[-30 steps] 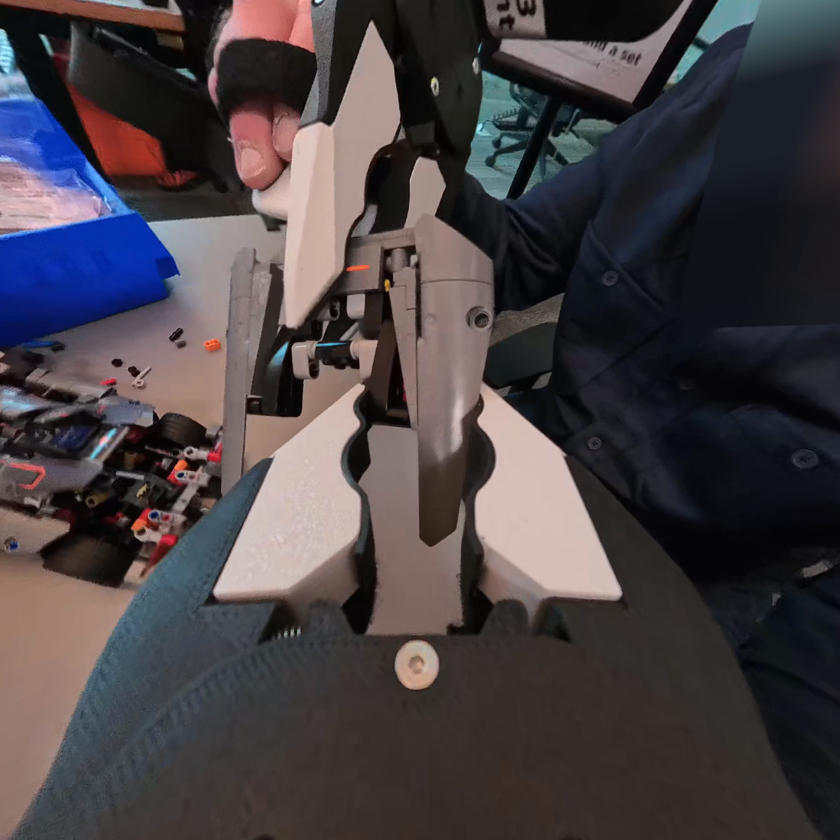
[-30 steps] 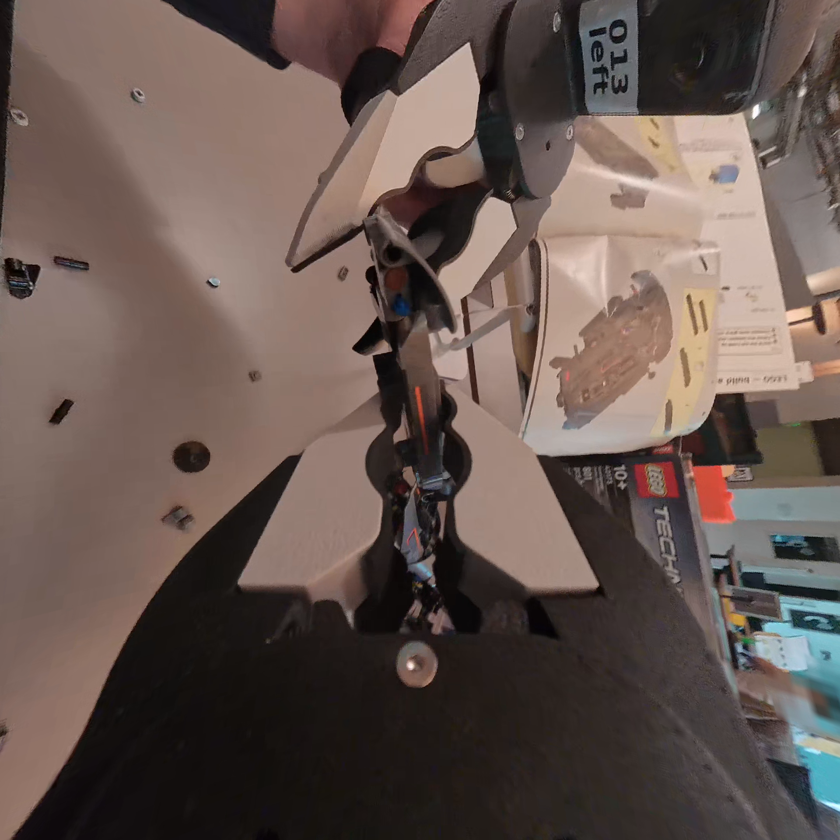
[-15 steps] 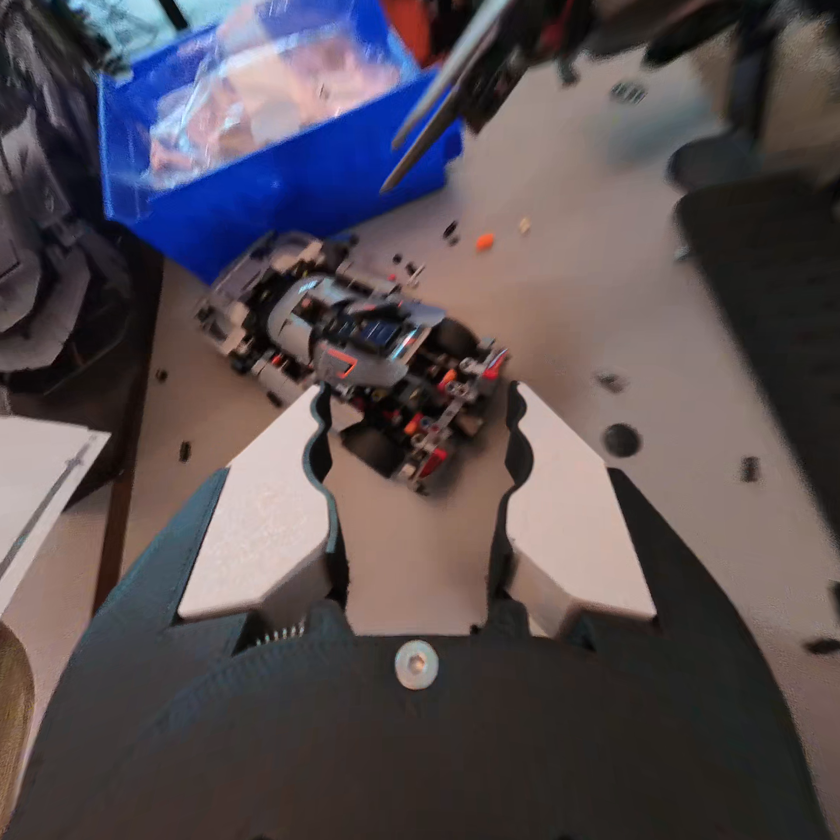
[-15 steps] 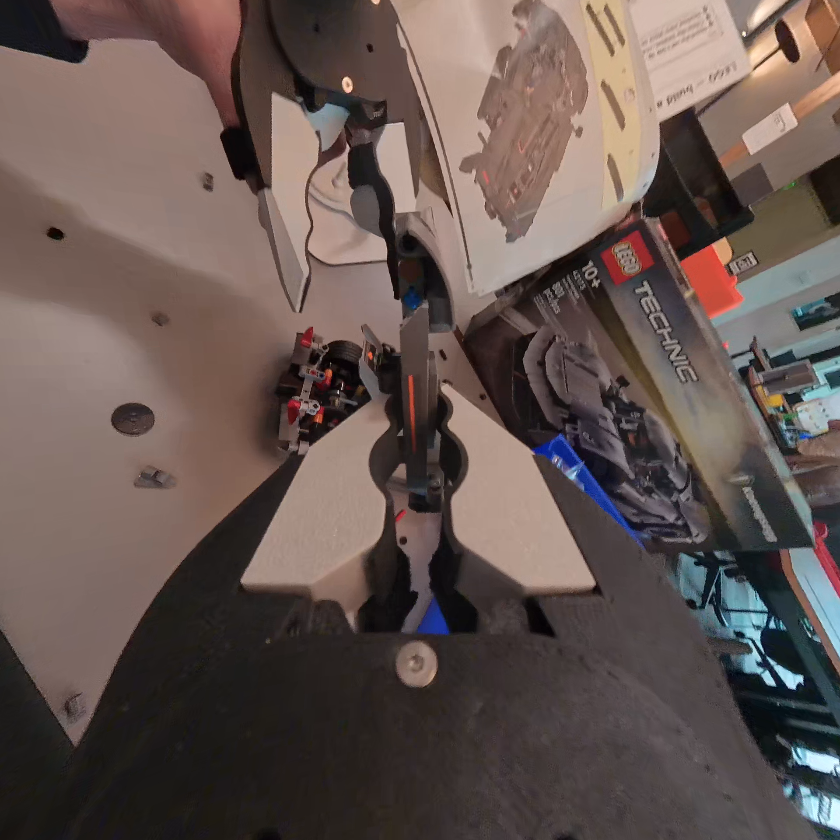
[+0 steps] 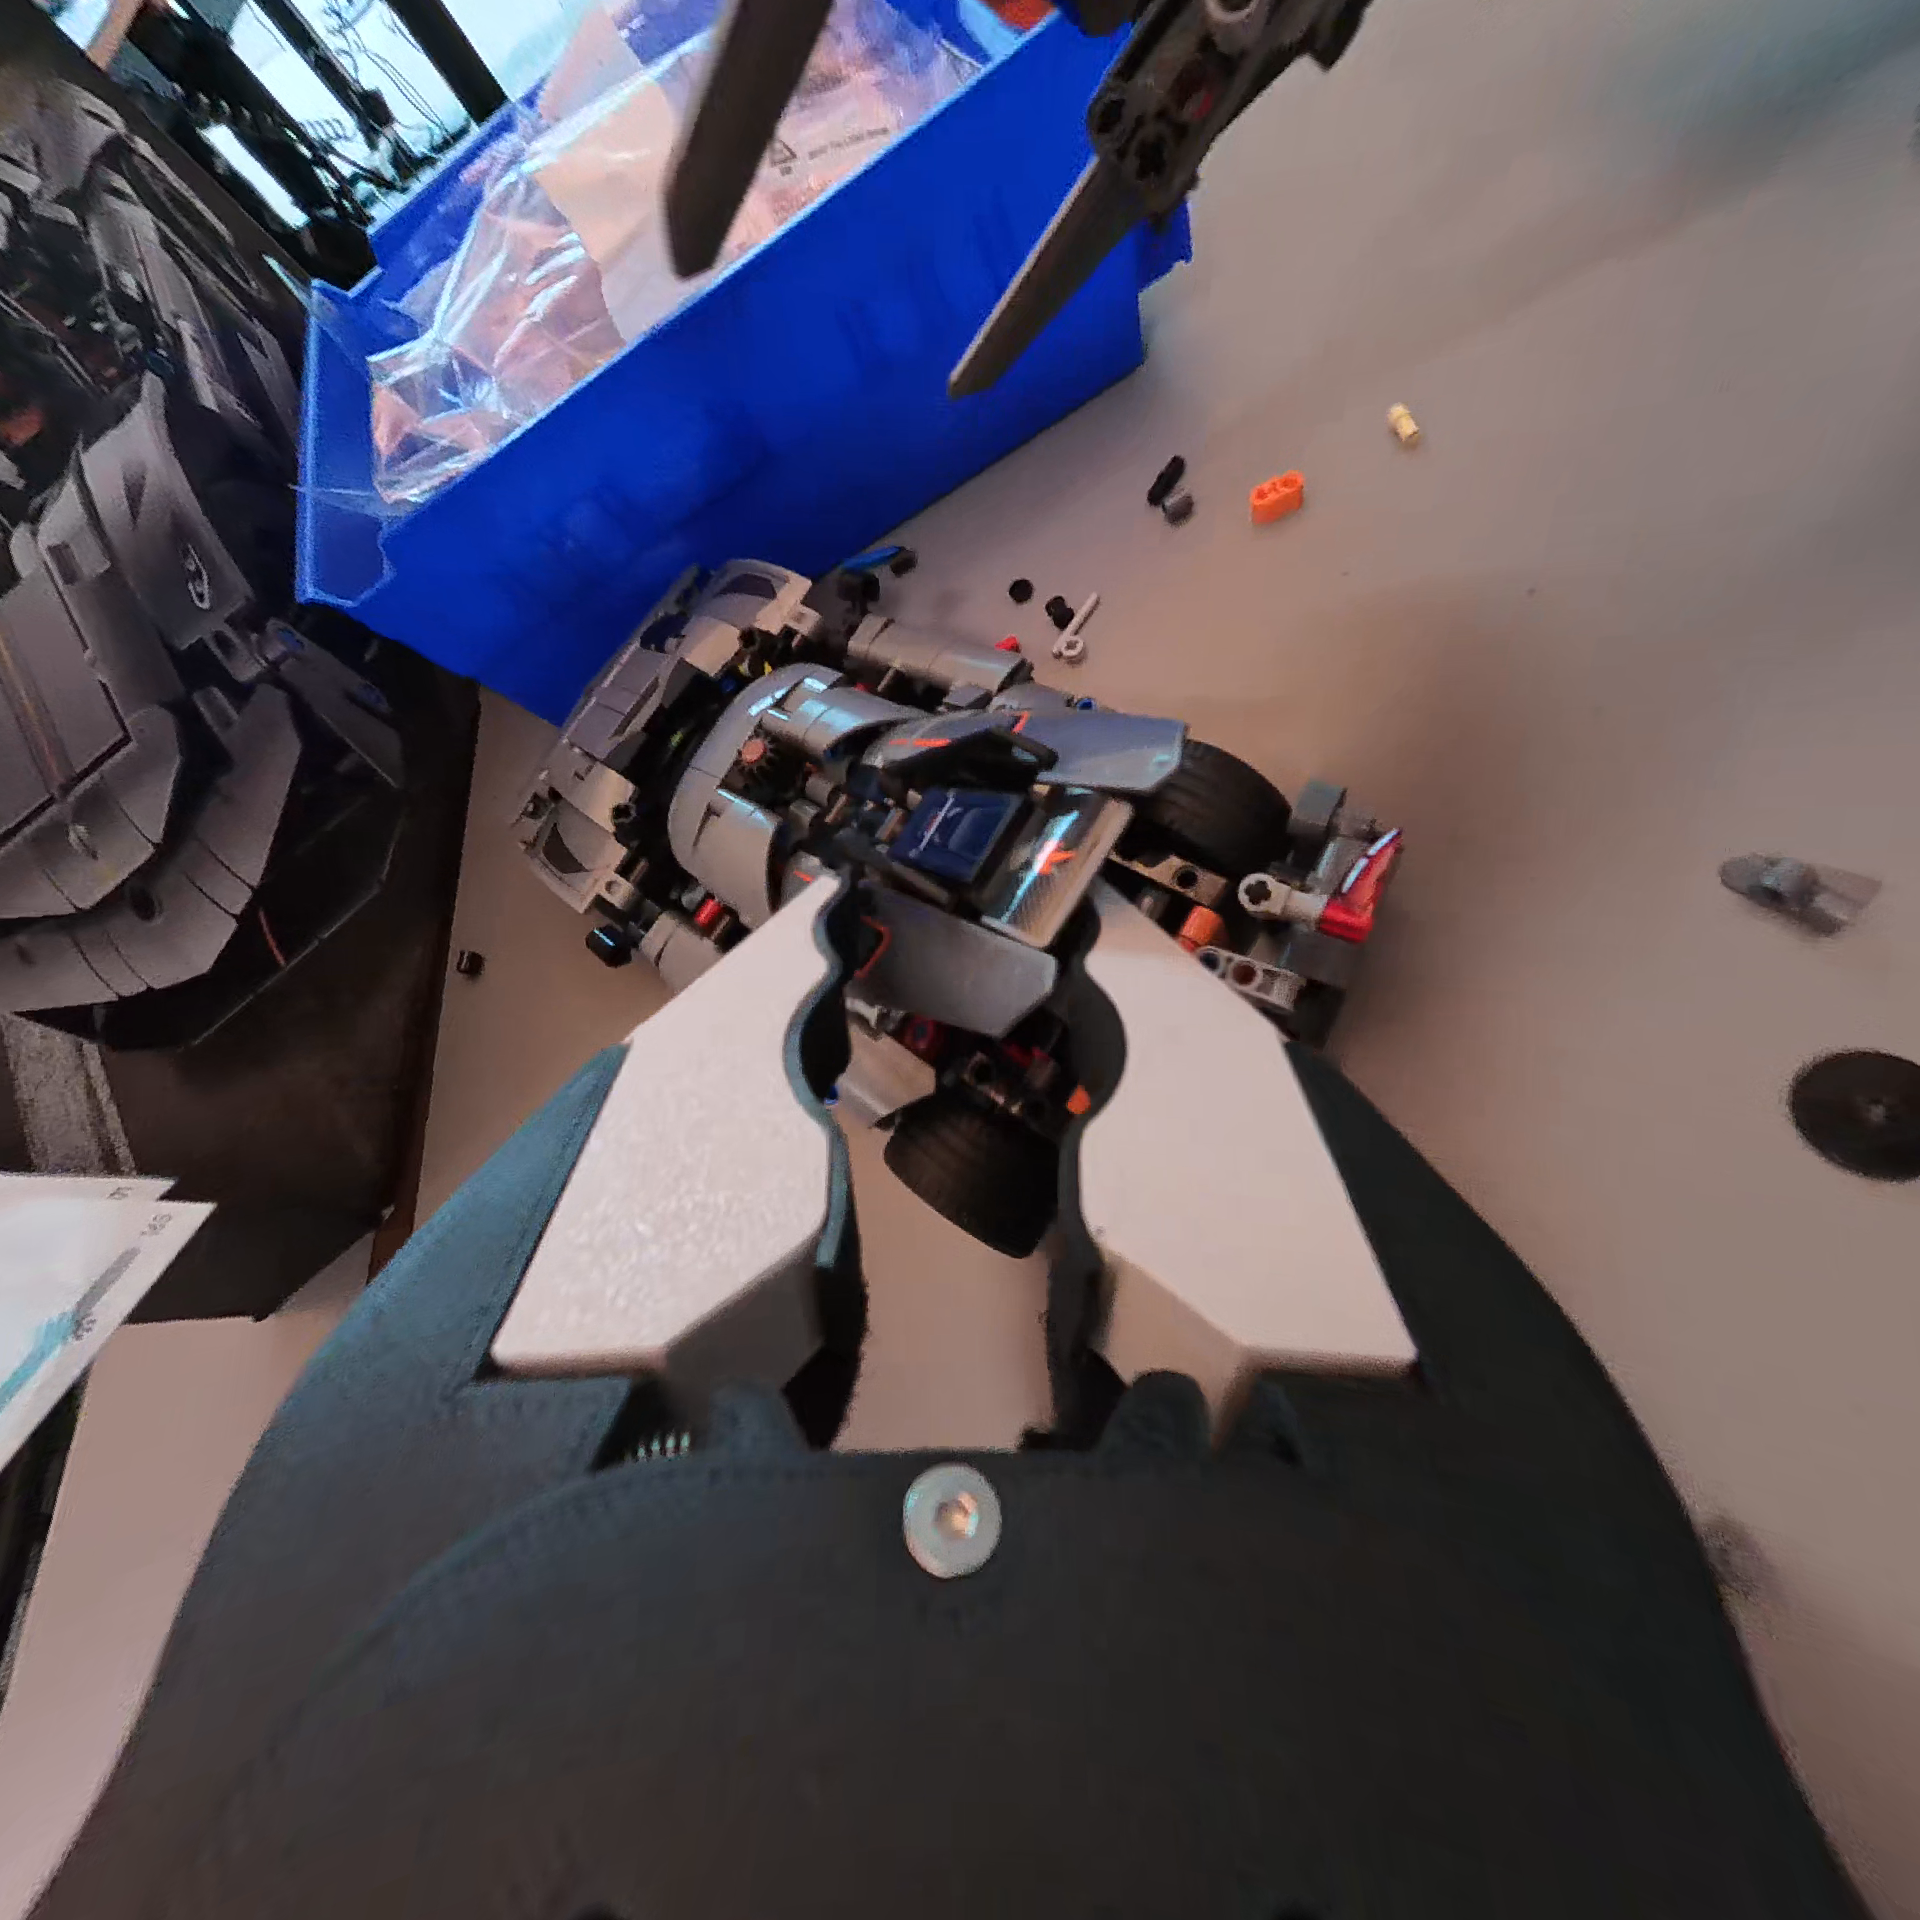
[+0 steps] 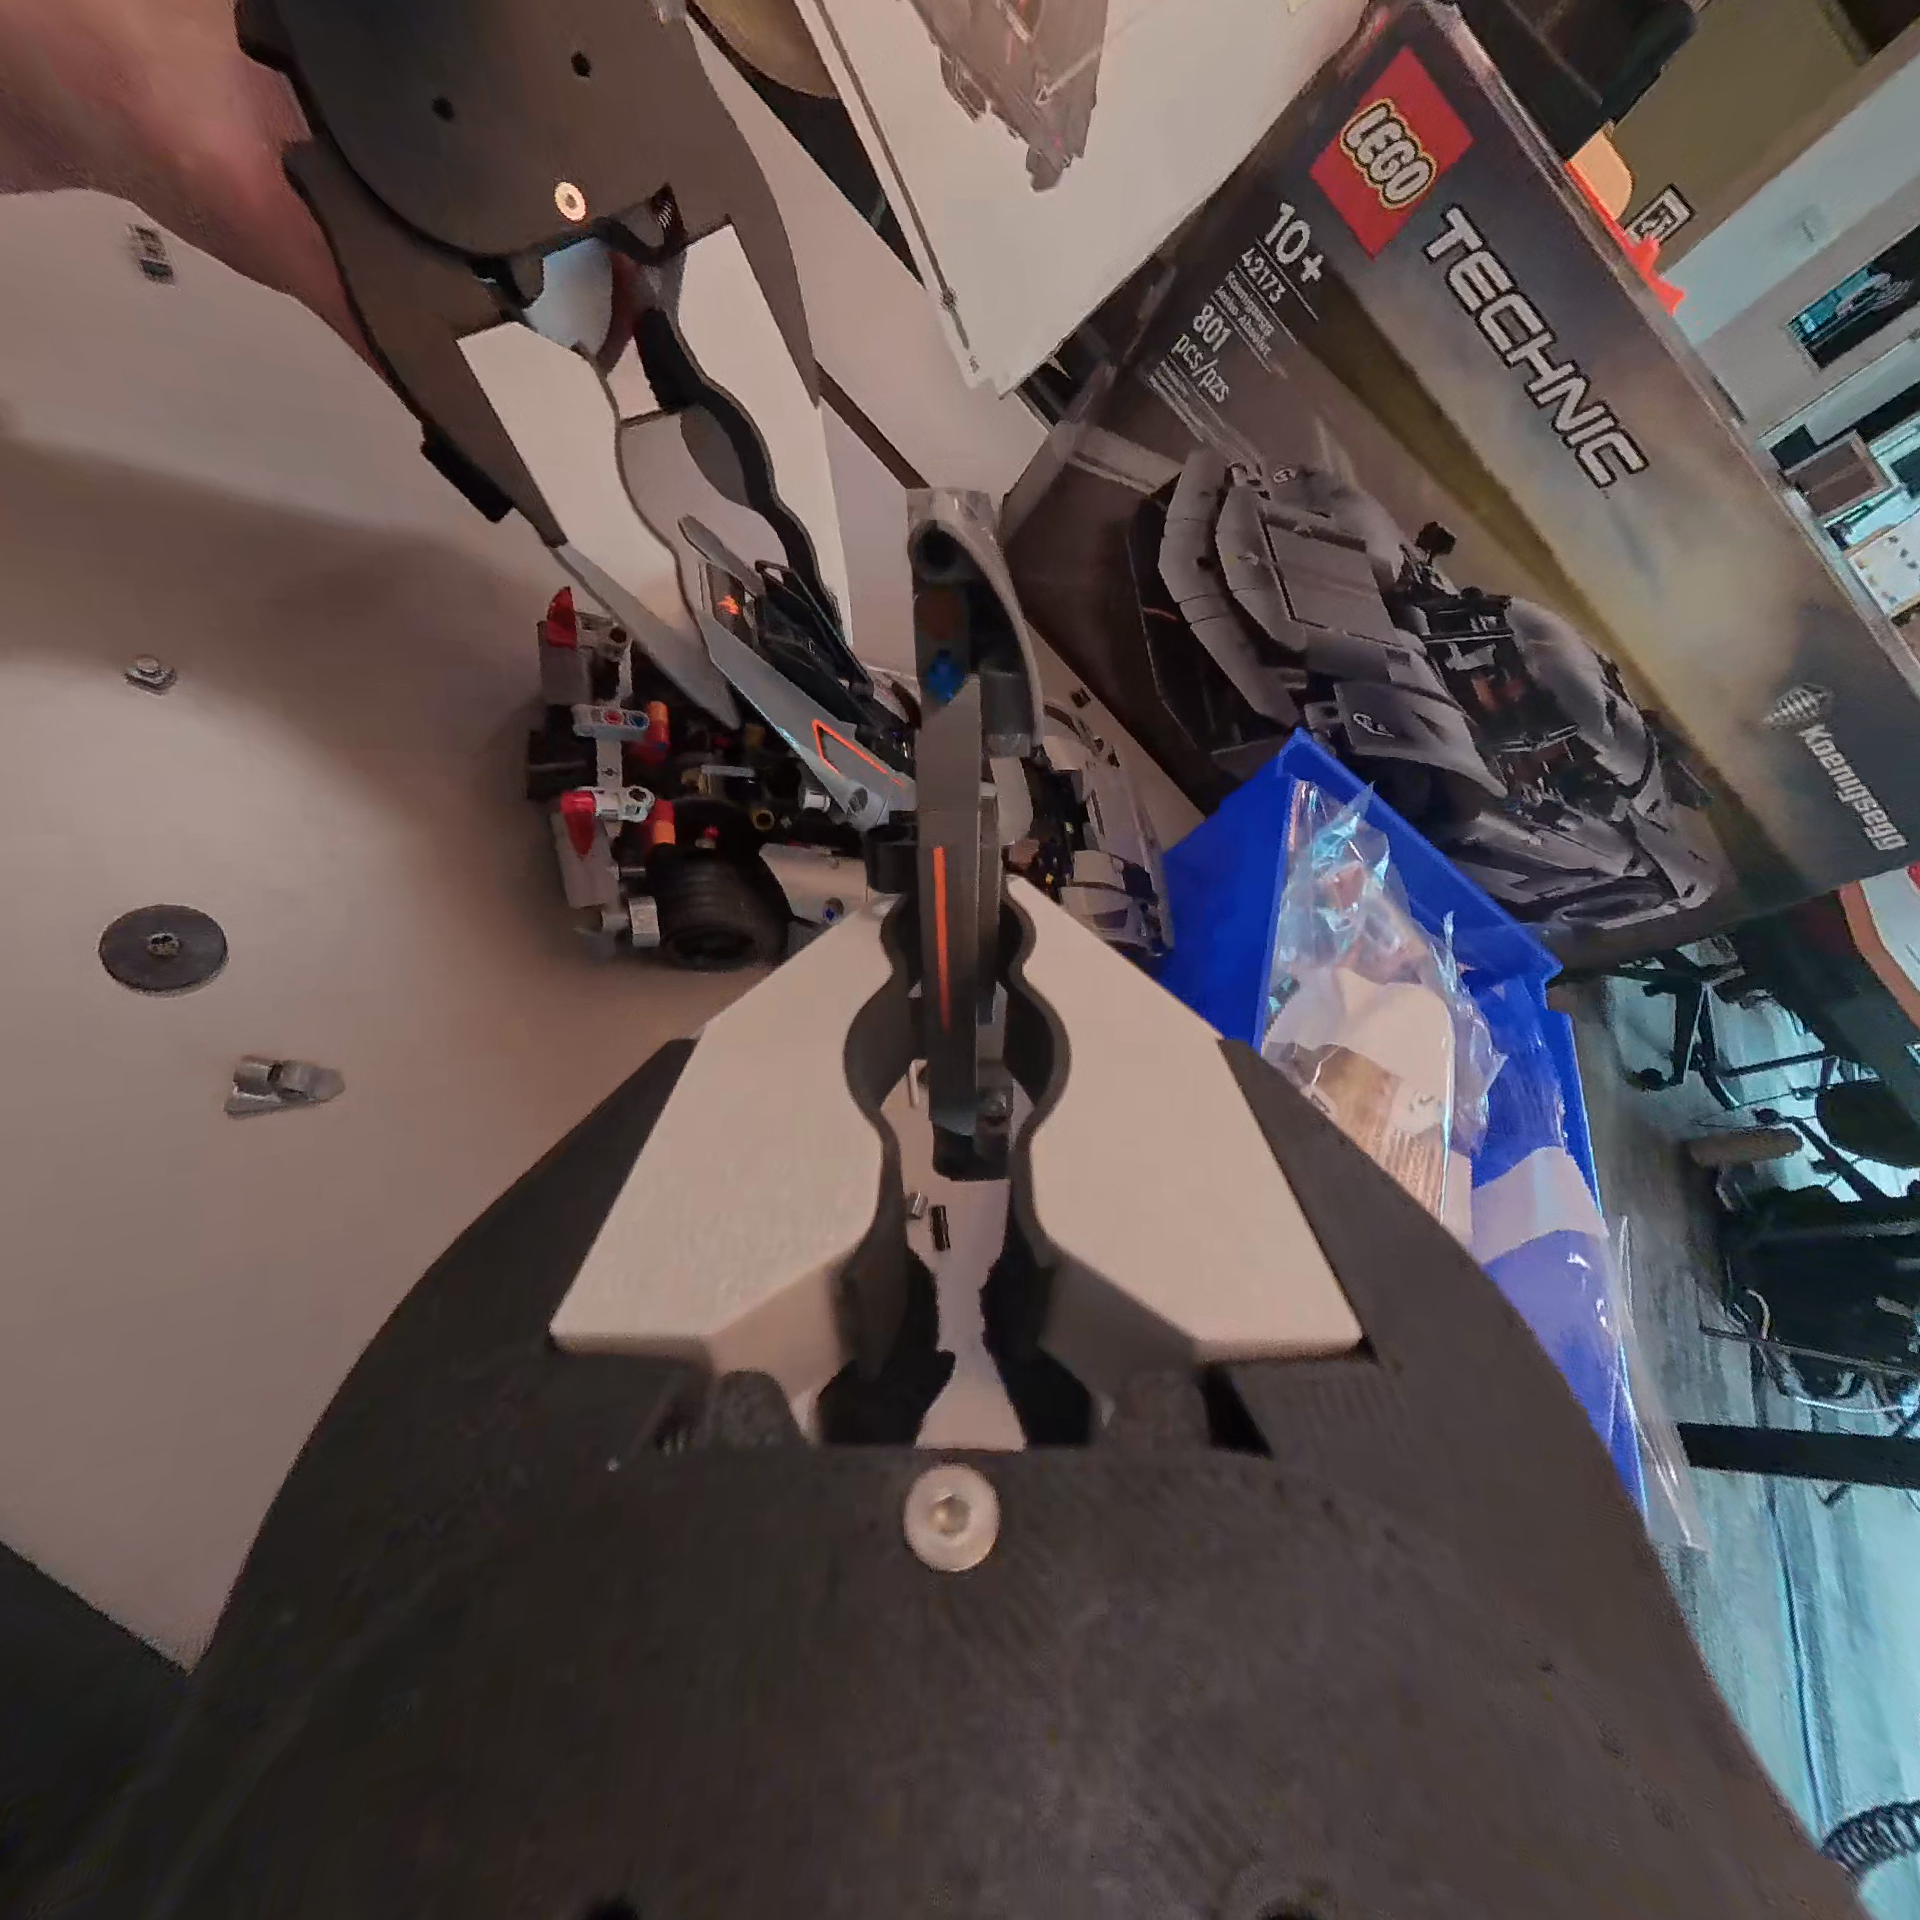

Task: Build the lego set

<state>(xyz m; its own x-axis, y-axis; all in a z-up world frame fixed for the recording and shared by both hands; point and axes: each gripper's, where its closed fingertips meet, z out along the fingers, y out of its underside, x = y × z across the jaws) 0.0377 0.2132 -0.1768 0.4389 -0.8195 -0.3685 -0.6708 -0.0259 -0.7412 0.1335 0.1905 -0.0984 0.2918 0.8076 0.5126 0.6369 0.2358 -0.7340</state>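
**Car on the tabletop, panel piece held above**

The grey lego car (image 5: 883,831), half built, lies mid-frame on the pale tabletop (image 5: 1558,727), nose toward the blue bin (image 5: 727,436) at upper left. The left gripper (image 5: 956,935) hangs over its rear, jaws released. The right gripper (image 6: 961,935) has jaws clenched on a slim dark panel piece (image 6: 956,831) with an orange stripe, long axis running up the frame.

From my left camera, the gray panel (image 5: 1091,197) at twelve o'clock runs off the top edge, so its holder is out of sight. My own fingers (image 5: 707,1122) cover the model car's (image 5: 831,790) near side. From the right camera, the box (image 6: 1507,520) at two o'clock is cut off, and the loose bits (image 6: 281,1081) at nine o'clock are too small to identify.
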